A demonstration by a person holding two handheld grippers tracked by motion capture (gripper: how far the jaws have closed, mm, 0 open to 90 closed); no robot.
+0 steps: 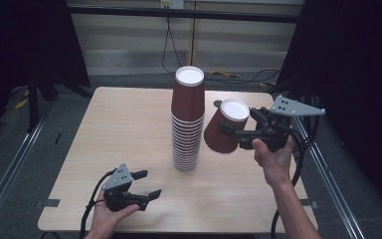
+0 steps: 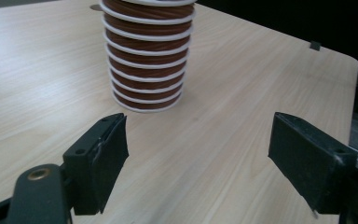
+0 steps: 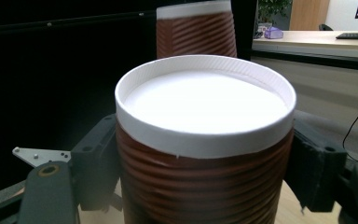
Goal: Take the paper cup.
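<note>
Cup [image 1: 225, 127] inverted, base up-right (tilted)

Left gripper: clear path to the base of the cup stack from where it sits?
Probably yes. The left gripper rests near the table's front edge with jaws apart and empty, and bare tabletop lies between it and the cup stack. The right gripper holds its cup off to the side.

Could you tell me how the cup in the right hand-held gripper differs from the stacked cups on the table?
The single cup is held tilted above the table in the right hand-held gripper; the cup stack stands upright on it, untouched. One cup against many nested. Both are brown, ribbed, white-rimmed, upside down.
</note>
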